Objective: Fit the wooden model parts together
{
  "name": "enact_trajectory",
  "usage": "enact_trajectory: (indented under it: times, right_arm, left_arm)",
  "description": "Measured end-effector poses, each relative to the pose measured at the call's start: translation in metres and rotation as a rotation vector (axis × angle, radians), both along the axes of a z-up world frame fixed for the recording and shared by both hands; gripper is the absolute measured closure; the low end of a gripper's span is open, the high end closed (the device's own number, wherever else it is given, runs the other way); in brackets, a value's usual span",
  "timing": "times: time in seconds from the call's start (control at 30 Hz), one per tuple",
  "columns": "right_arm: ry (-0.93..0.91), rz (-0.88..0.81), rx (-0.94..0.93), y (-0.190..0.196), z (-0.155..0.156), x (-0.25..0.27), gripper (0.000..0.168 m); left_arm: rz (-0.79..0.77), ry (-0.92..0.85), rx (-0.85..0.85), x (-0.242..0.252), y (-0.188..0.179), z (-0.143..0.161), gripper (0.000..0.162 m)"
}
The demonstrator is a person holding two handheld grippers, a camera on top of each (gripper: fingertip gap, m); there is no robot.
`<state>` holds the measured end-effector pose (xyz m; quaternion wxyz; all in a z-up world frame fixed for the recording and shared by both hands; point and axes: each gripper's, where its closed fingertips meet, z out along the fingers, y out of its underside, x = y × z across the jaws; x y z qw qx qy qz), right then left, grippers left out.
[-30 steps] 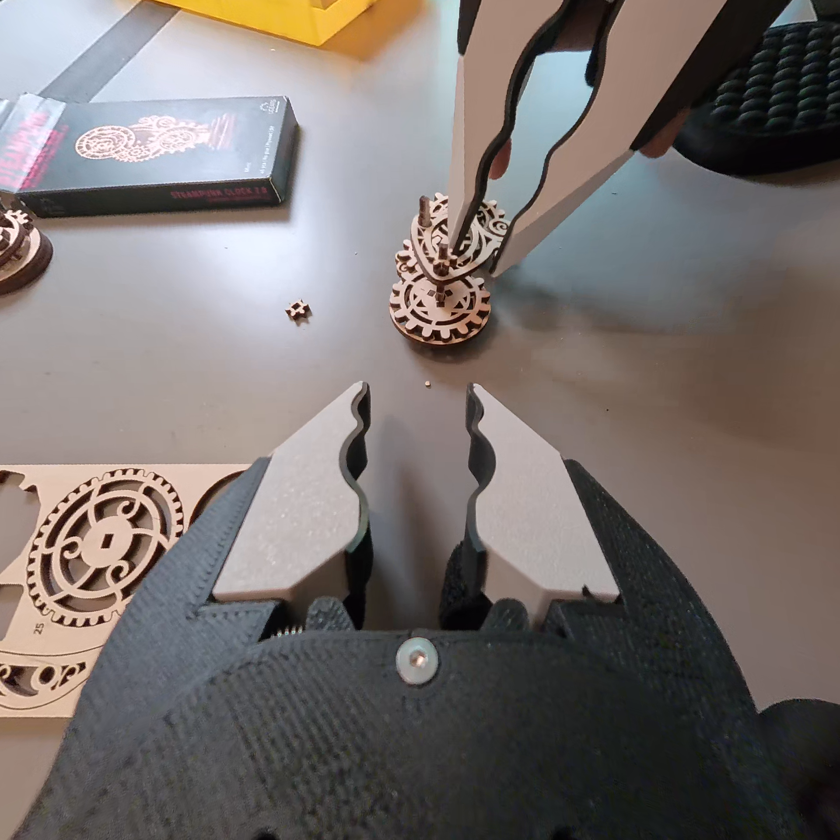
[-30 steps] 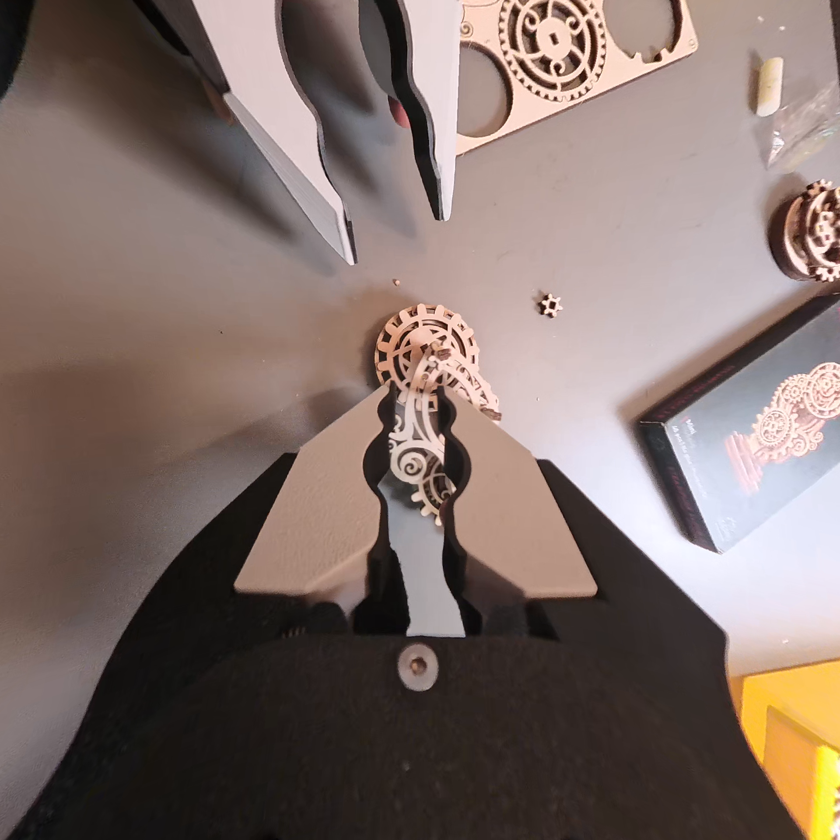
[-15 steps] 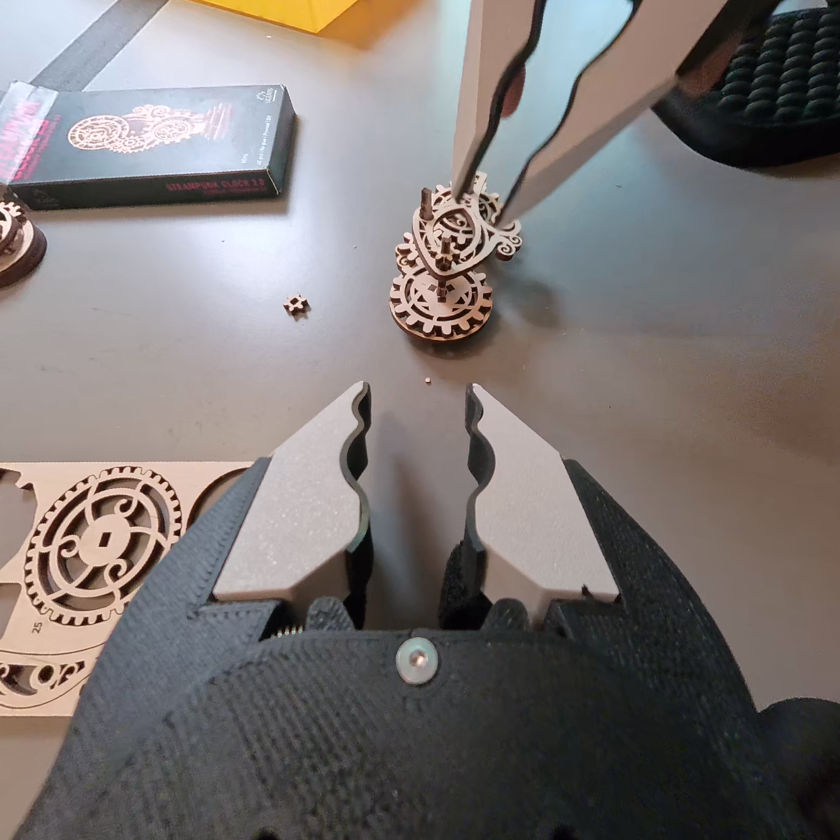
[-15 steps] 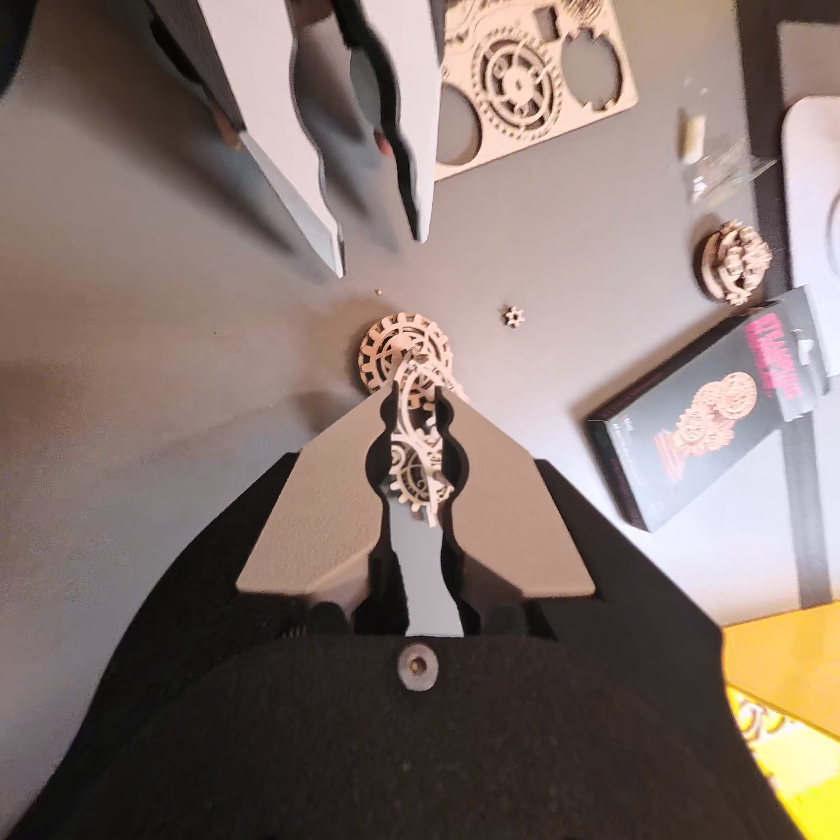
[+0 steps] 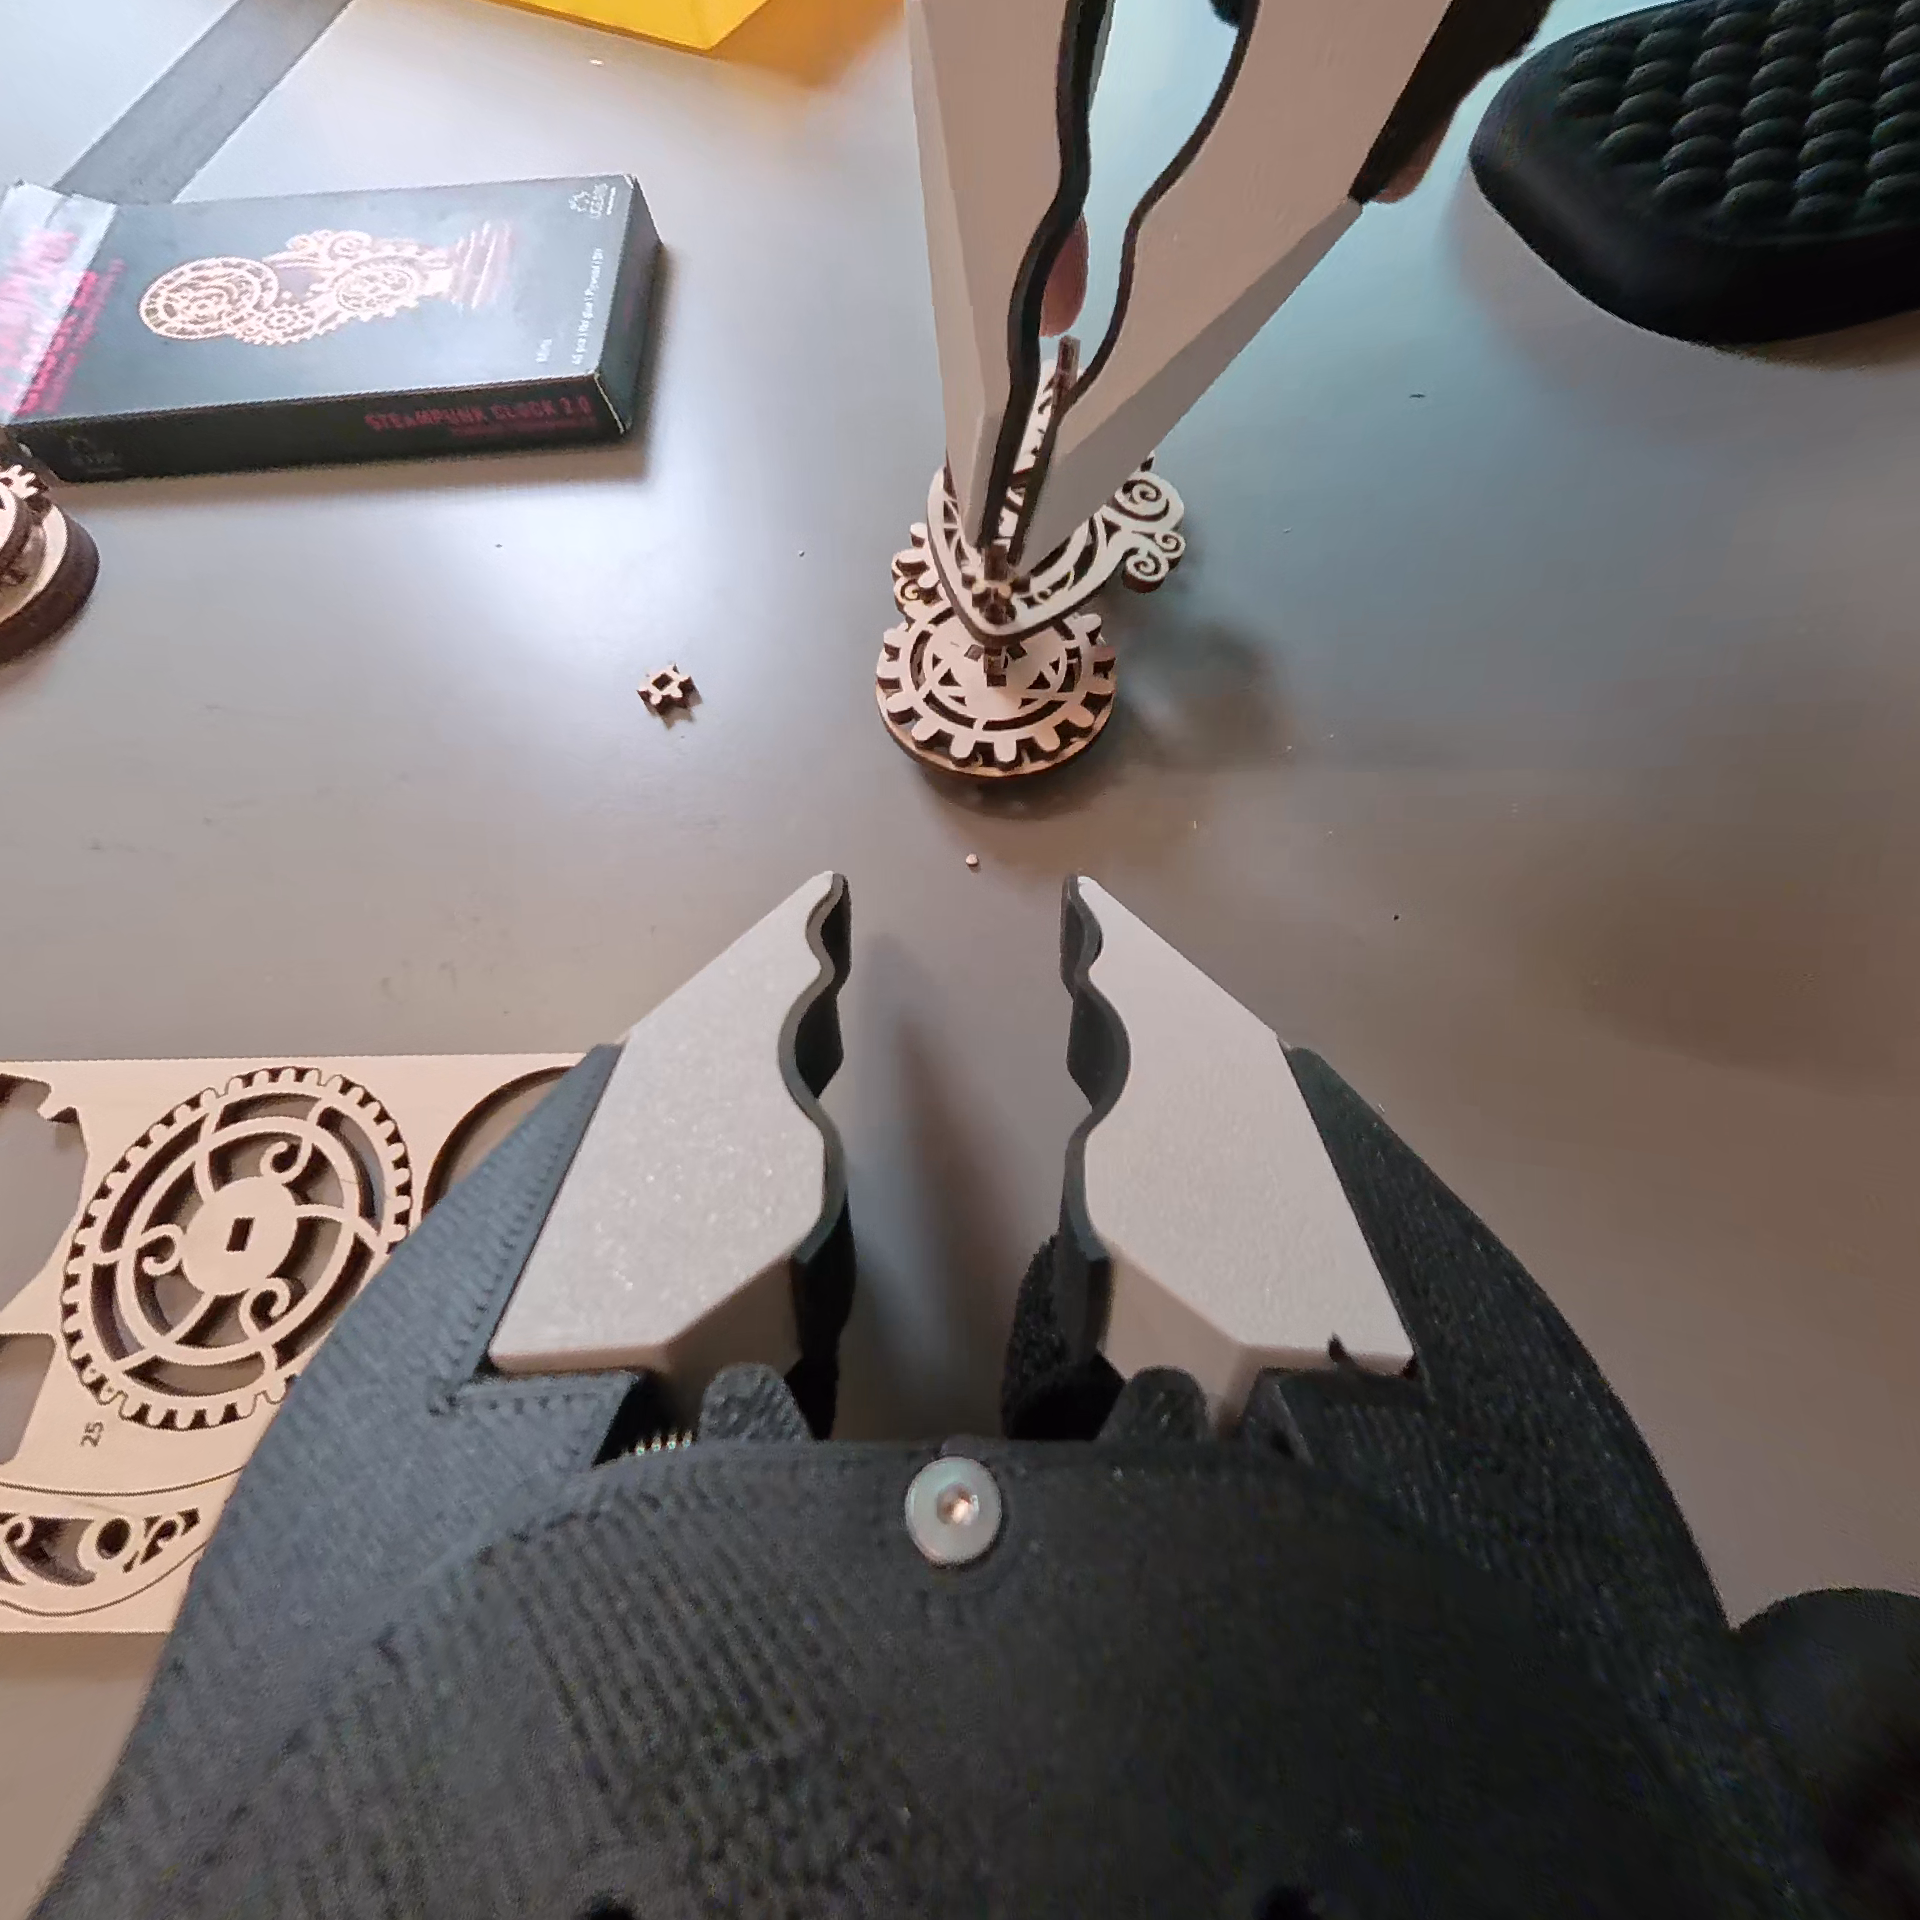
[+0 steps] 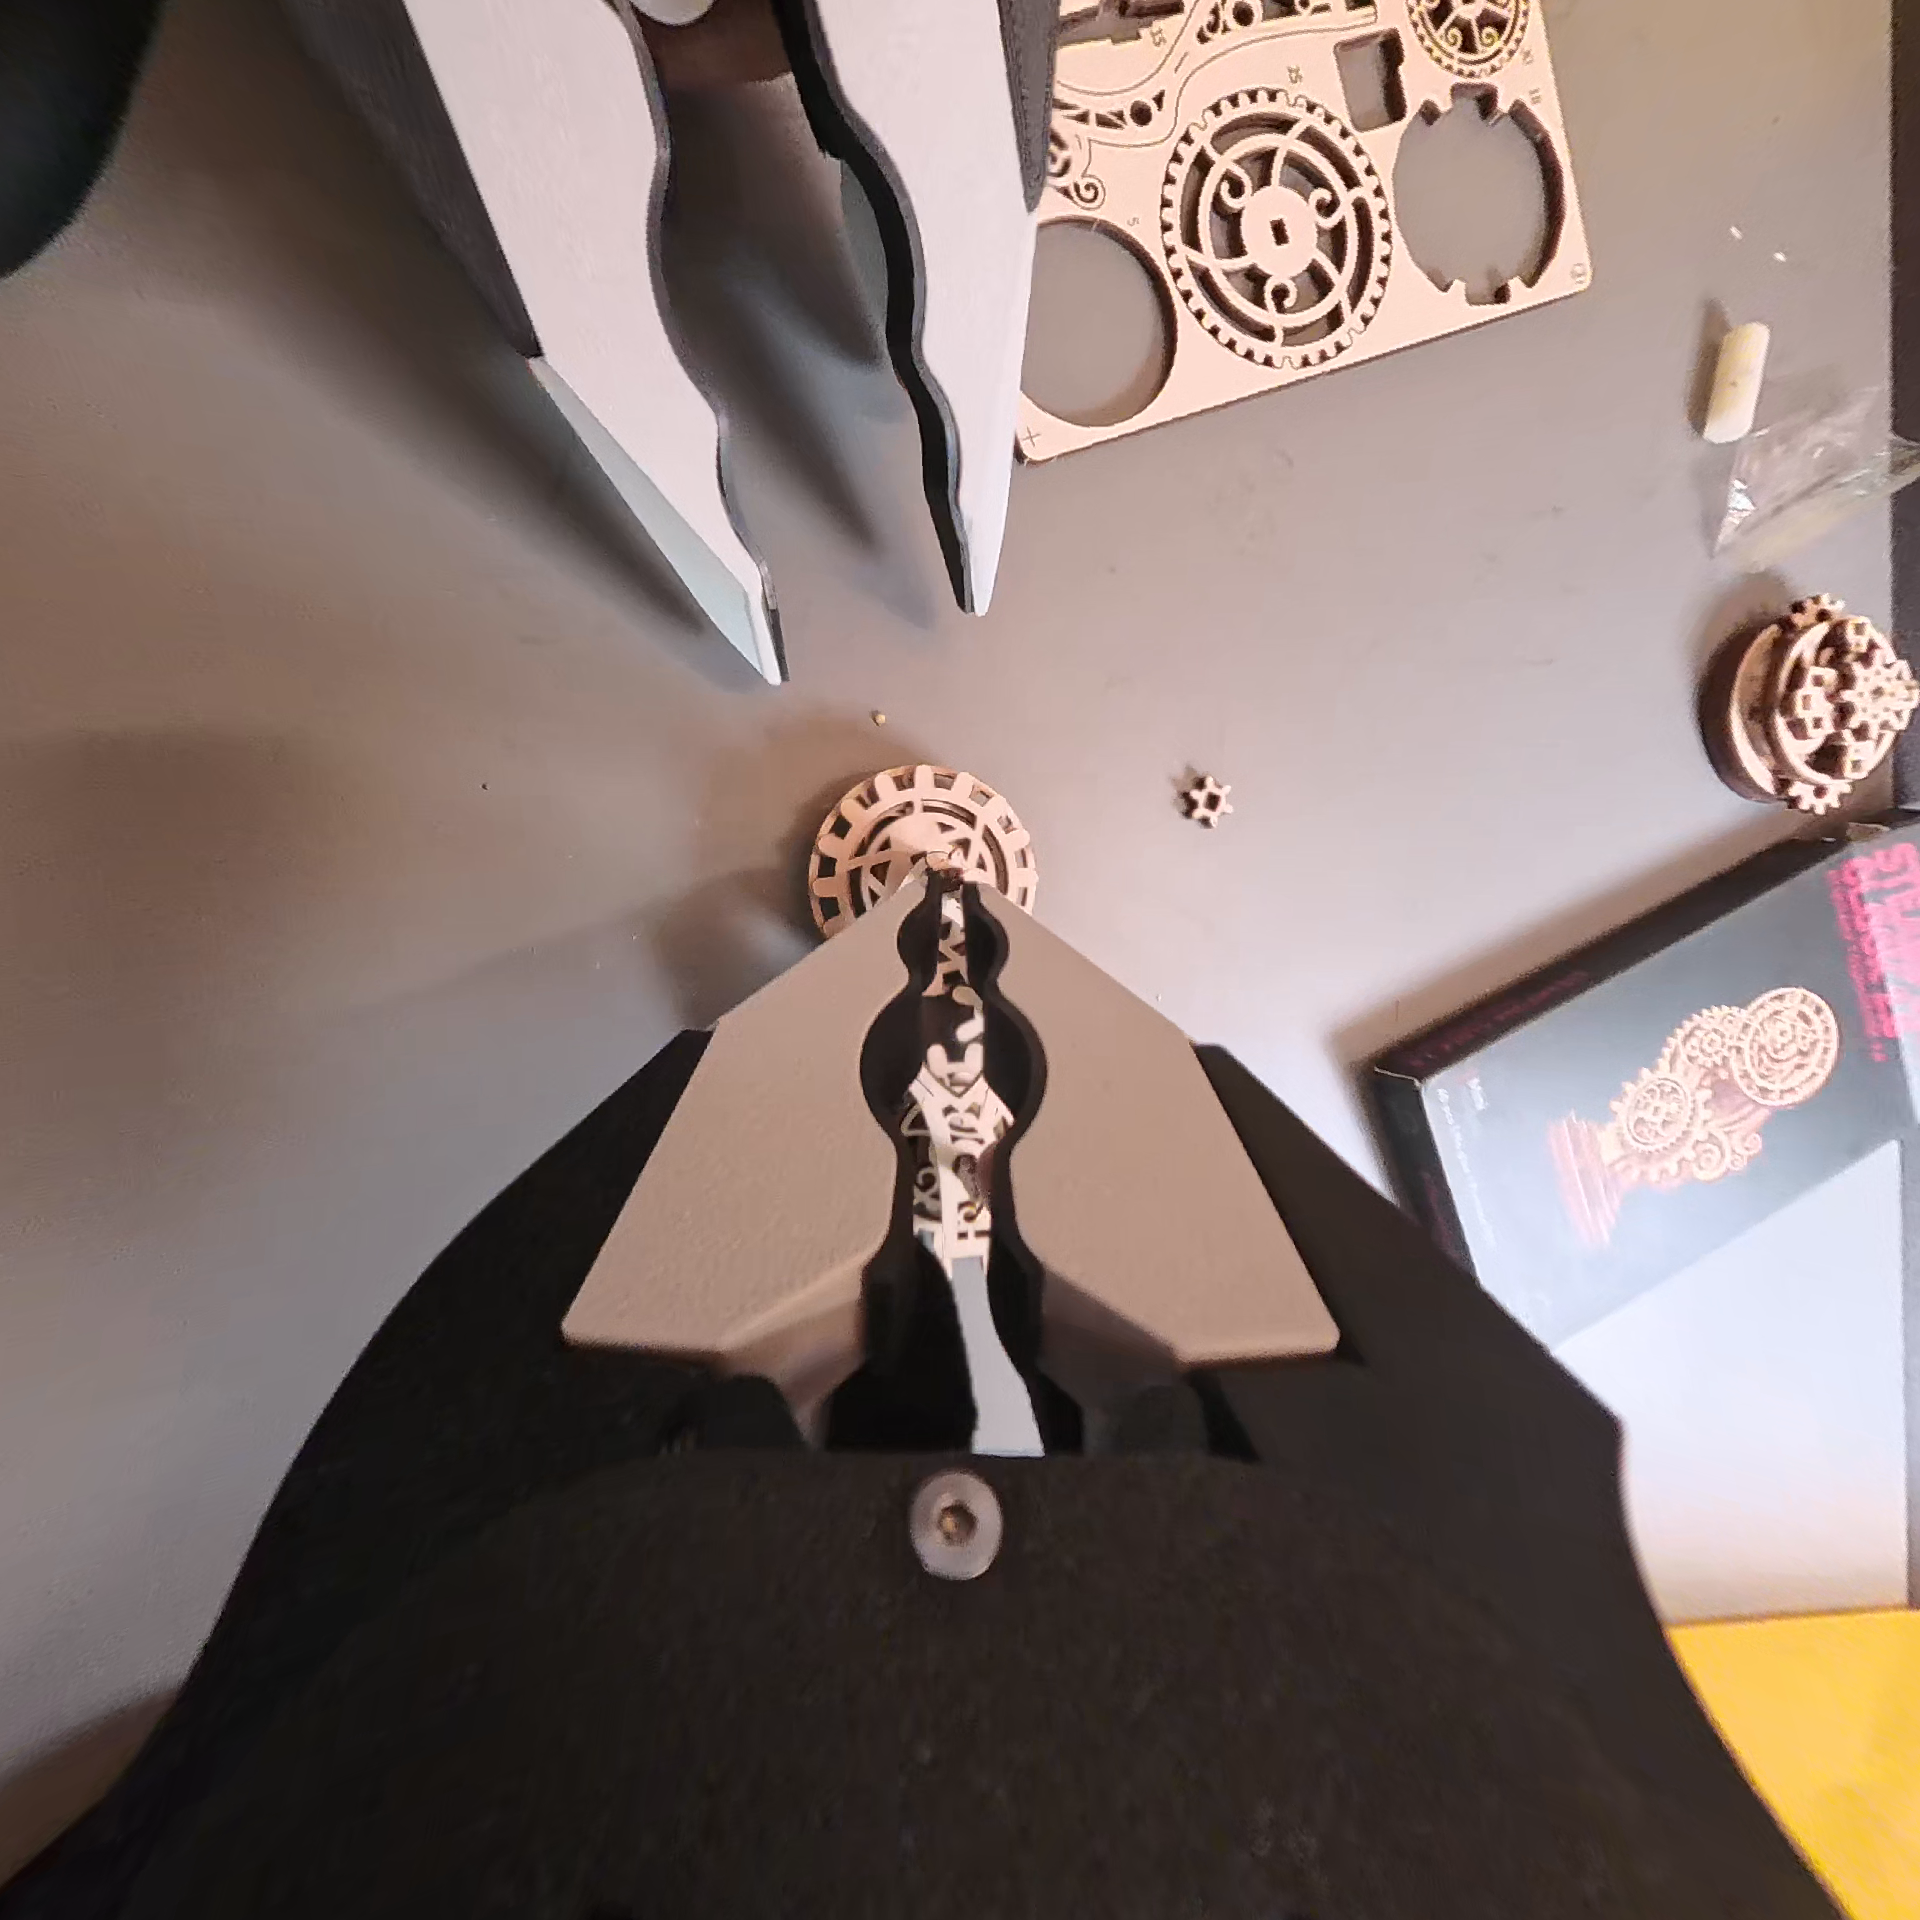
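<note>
A wooden gear (image 5: 992, 717) lies flat on the grey table with a scrolled wooden plate (image 5: 1138, 530) stacked over it on thin pegs. My right gripper (image 5: 1000, 545) comes steeply down from above, its tips closed on a thin upright wooden peg (image 5: 1062, 390) at the middle of the plate. In the right wrist view the right gripper (image 6: 951, 883) has its fingers almost together; the scrolled plate (image 6: 954, 1091) shows in the narrow gap and the gear (image 6: 878, 862) sits just beyond. My left gripper (image 5: 954, 902) is open and empty, low, just short of the gear; it also shows in the right wrist view (image 6: 873, 636).
A wooden parts sheet (image 5: 208, 1247) lies under my left gripper's left side. A tiny star piece (image 5: 668, 689) lies left of the gear. A black box (image 5: 312, 312), a small gear stack (image 6: 1808, 717), a yellow box (image 6: 1818, 1766) and a black cushion (image 5: 1714, 156) ring the work area. There is about 6 cm between the tips of the two grippers.
My right gripper has closed its fingers and shifted from the plate's far edge to its middle, standing steeper. My left gripper has stayed put and open.
</note>
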<state>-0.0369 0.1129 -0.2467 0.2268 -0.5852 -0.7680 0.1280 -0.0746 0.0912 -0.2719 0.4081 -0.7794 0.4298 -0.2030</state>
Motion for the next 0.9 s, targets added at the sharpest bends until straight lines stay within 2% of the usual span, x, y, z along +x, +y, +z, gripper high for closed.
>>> enact_trajectory:
  times: [0.1, 0.33, 0.47, 0.67, 0.9]
  right_arm:
    - [0.011, -0.004, -0.082, -0.001, 0.000, 0.000, 0.167]
    - [0.189, -0.138, -0.611, -0.004, 0.031, -0.007, 0.168]
    - [0.259, -0.148, -0.792, -0.007, 0.044, -0.009, 0.168]
    - [0.325, -0.150, -0.904, -0.009, 0.056, -0.013, 0.168]
    - [0.331, -0.143, -0.910, -0.010, 0.057, -0.015, 0.168]
  left_arm:
    - [0.000, -0.004, -0.001, 0.000, 0.000, 0.000, 0.123]
    - [0.001, -0.018, -0.005, 0.000, 0.000, 0.002, 0.123]
    - [0.002, -0.025, -0.009, 0.000, 0.000, 0.002, 0.123]
    - [0.004, -0.032, -0.015, -0.001, 0.000, 0.003, 0.123]
    - [0.004, -0.035, -0.017, -0.001, 0.000, 0.003, 0.123]
